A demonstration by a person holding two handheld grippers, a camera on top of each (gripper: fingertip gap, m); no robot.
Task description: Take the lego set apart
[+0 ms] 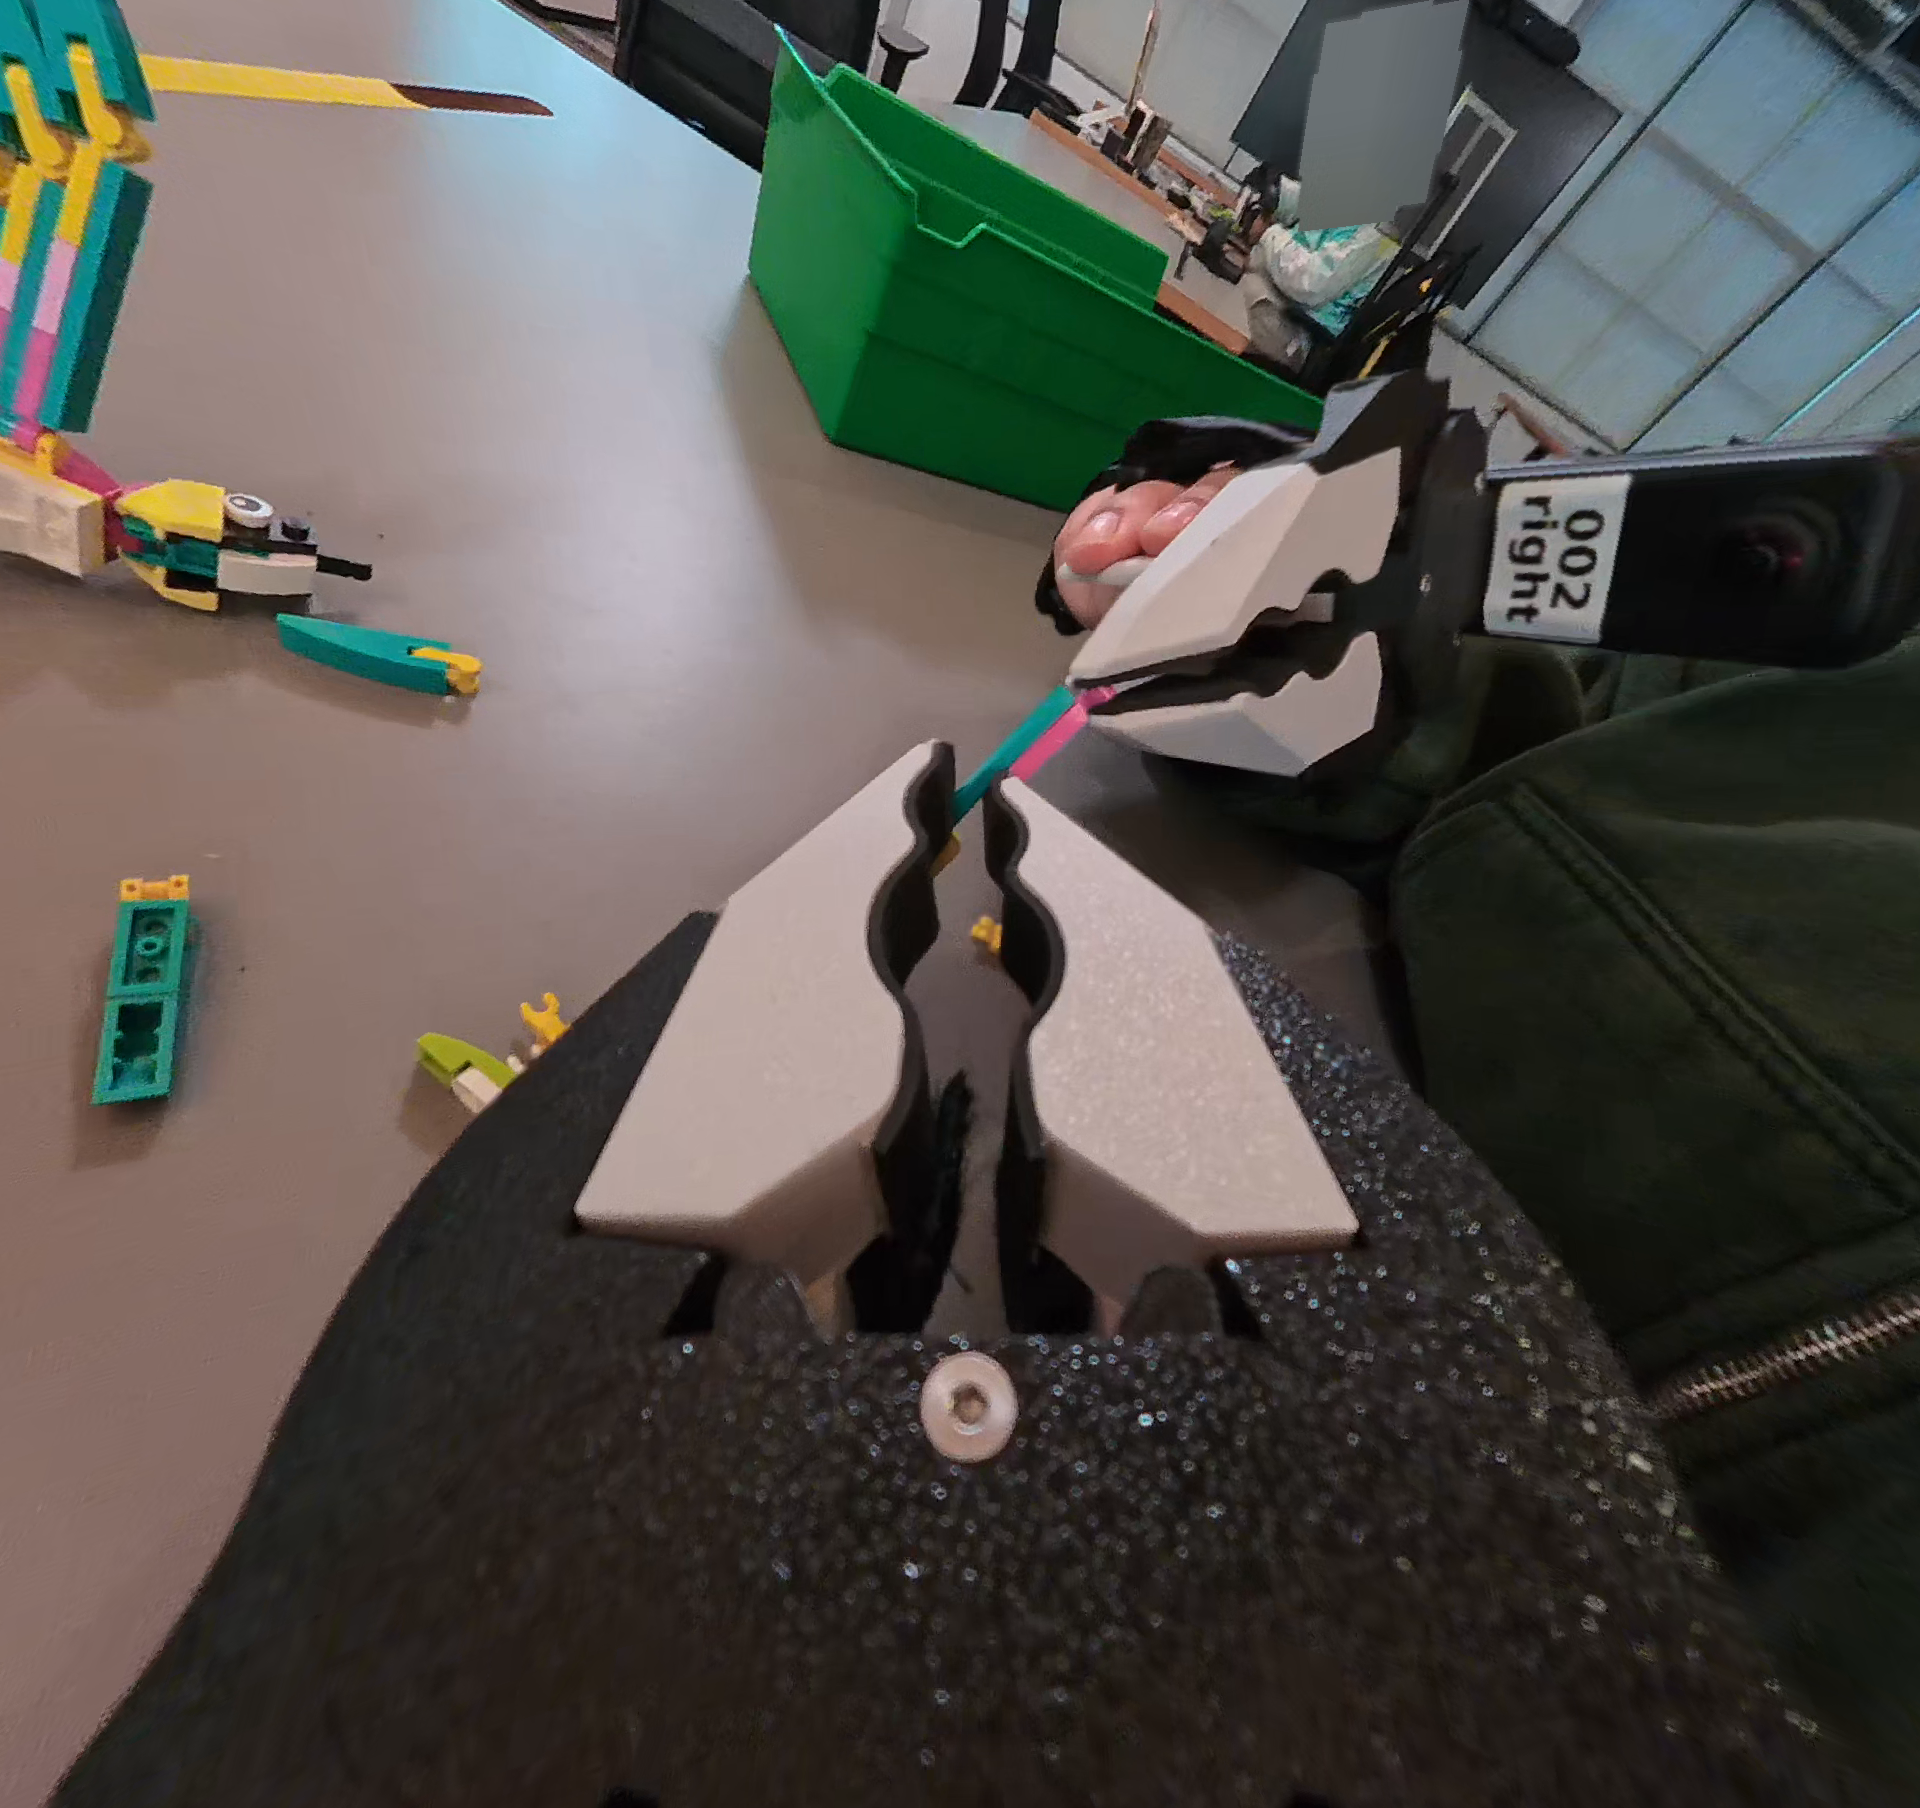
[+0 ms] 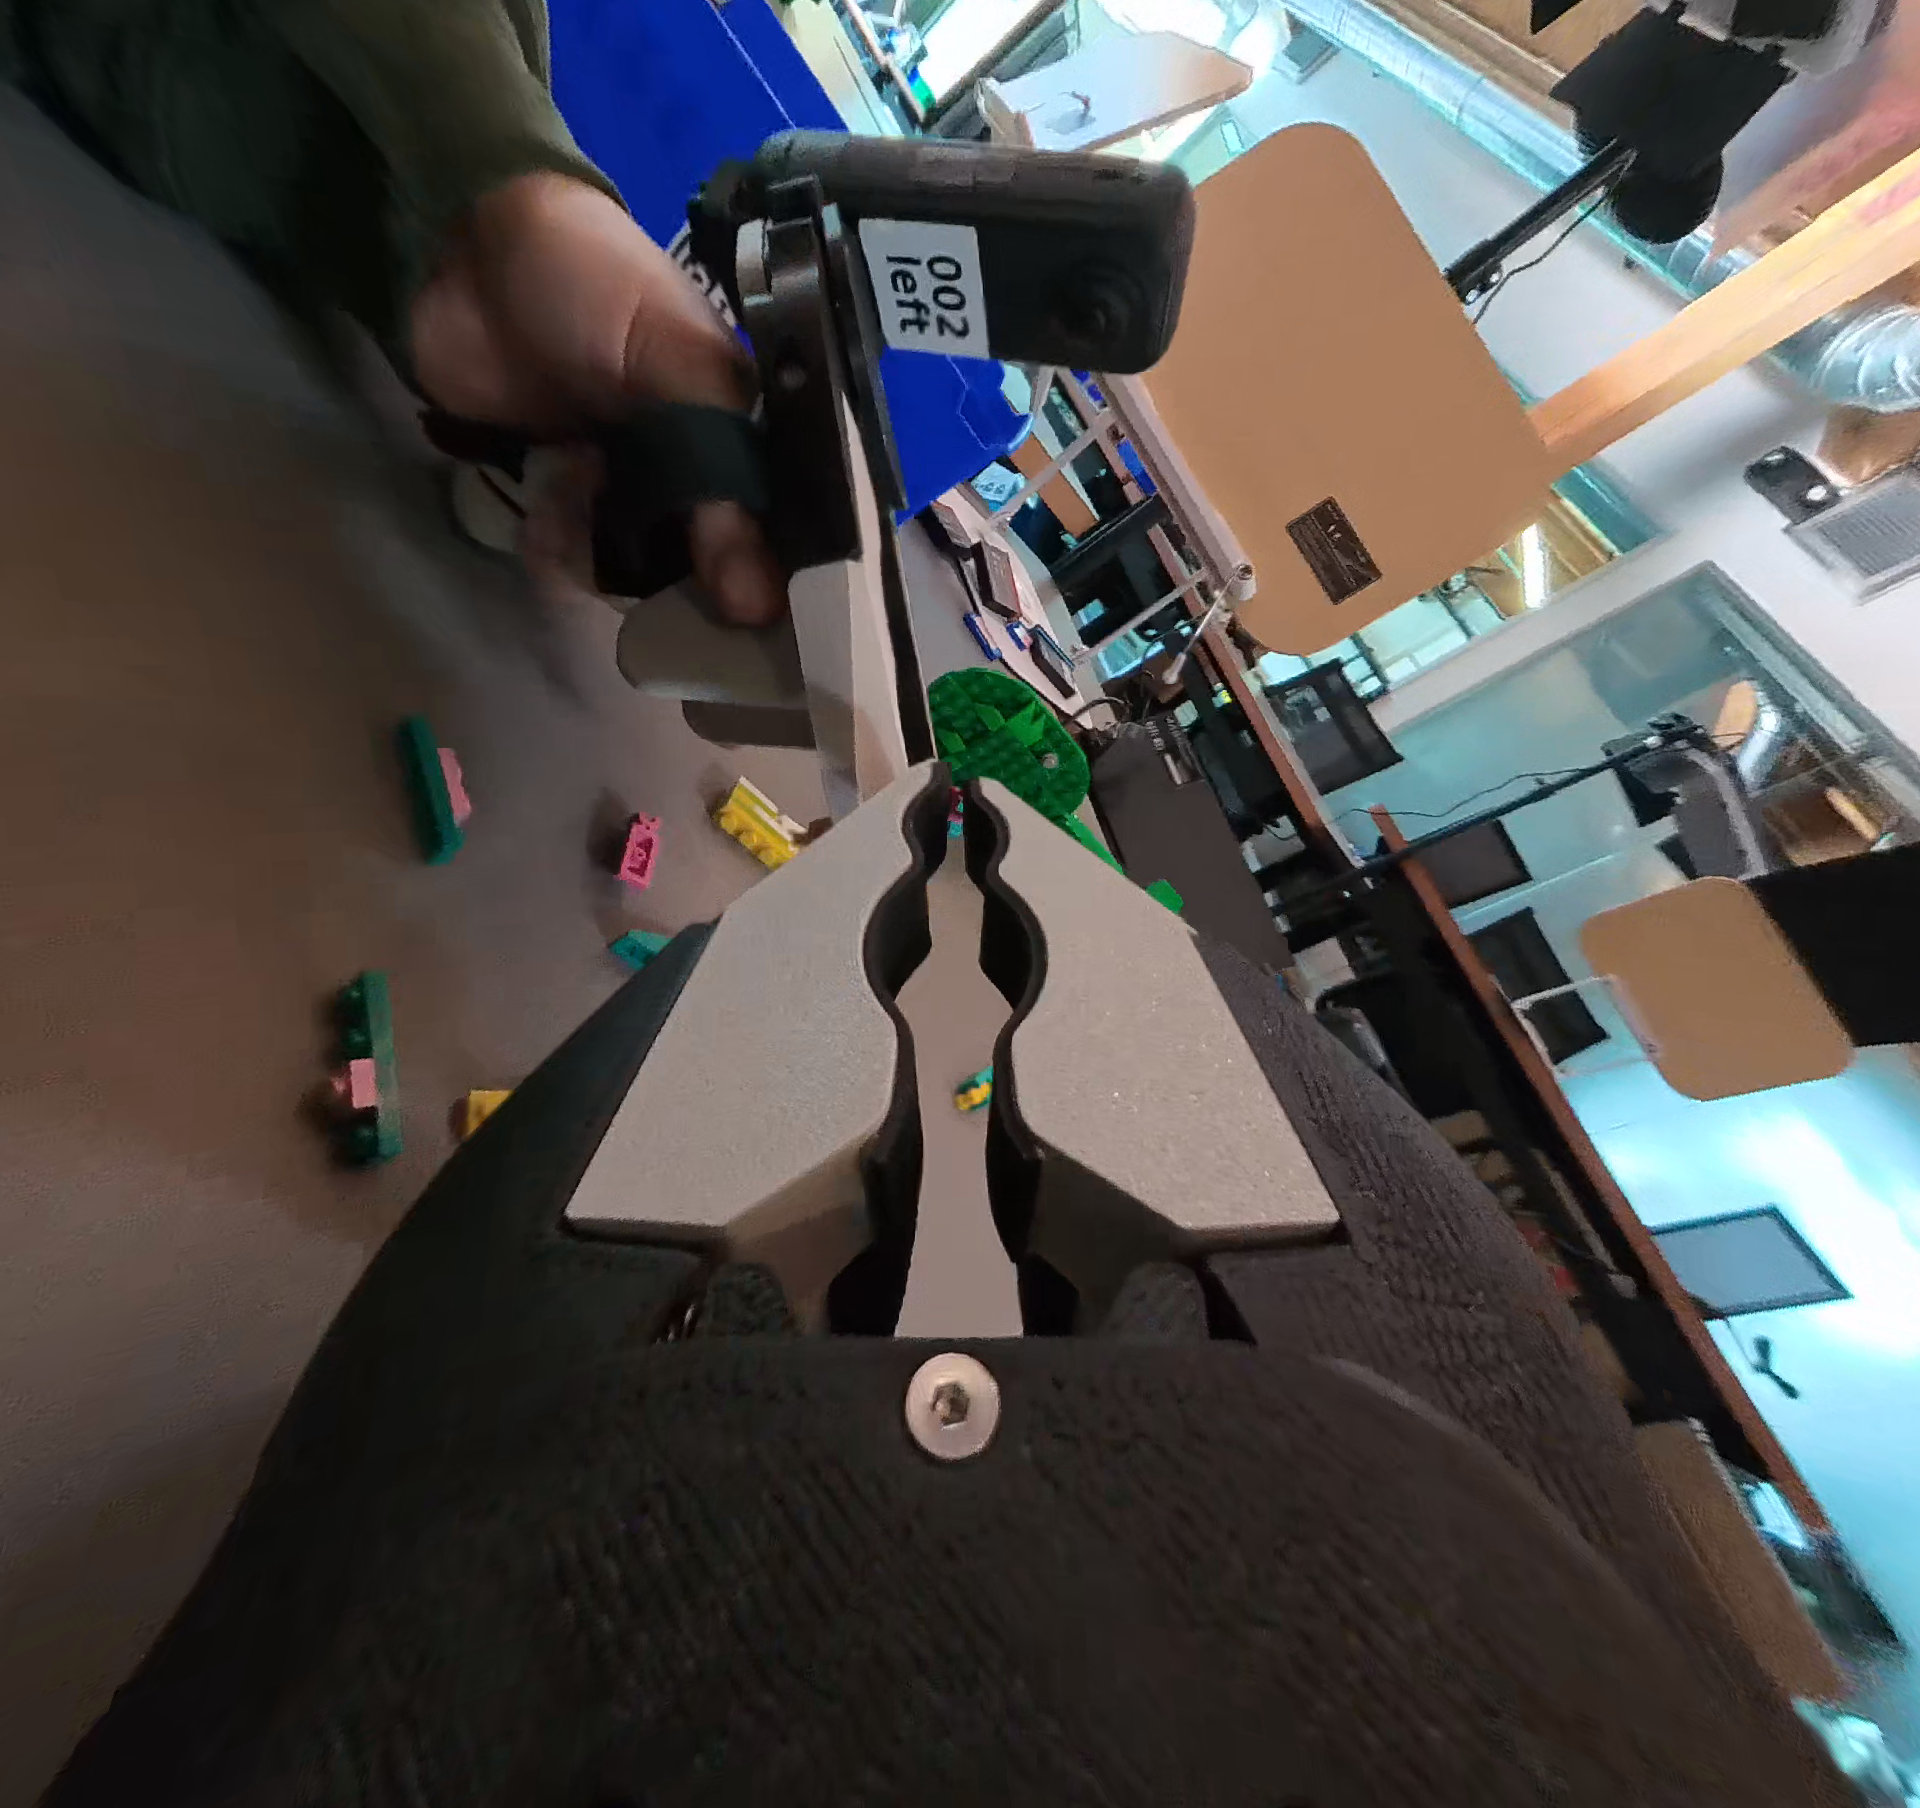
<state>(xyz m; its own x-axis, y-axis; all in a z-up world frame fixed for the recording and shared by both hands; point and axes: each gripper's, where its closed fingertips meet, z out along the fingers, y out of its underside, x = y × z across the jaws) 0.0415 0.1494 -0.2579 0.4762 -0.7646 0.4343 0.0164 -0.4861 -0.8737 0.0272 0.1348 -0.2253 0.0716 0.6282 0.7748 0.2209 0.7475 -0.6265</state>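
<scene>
A thin teal and pink lego strip (image 1: 1029, 745) is held between both grippers above the grey table. My left gripper (image 1: 968, 792) is shut on its near end, where a yellow bit shows. My right gripper (image 1: 1091, 704) is shut on its far end. In the right wrist view my right gripper (image 2: 958, 802) is shut on a sliver of the pink and teal strip (image 2: 954, 816), tip to tip with the left gripper (image 2: 883, 771). The rest of the lego bird (image 1: 125, 511) lies at the left, with teal and yellow wings.
A green bin (image 1: 956, 304) stands at the back. Loose pieces lie on the table: teal pieces (image 1: 379, 652) (image 1: 140, 995), a lime piece (image 1: 462, 1062), teal-pink bricks (image 2: 431, 787) (image 2: 364, 1067), a yellow brick (image 2: 753, 823), a green plate (image 2: 1003, 730). A person's dark sleeve (image 1: 1662, 1031) is at the right.
</scene>
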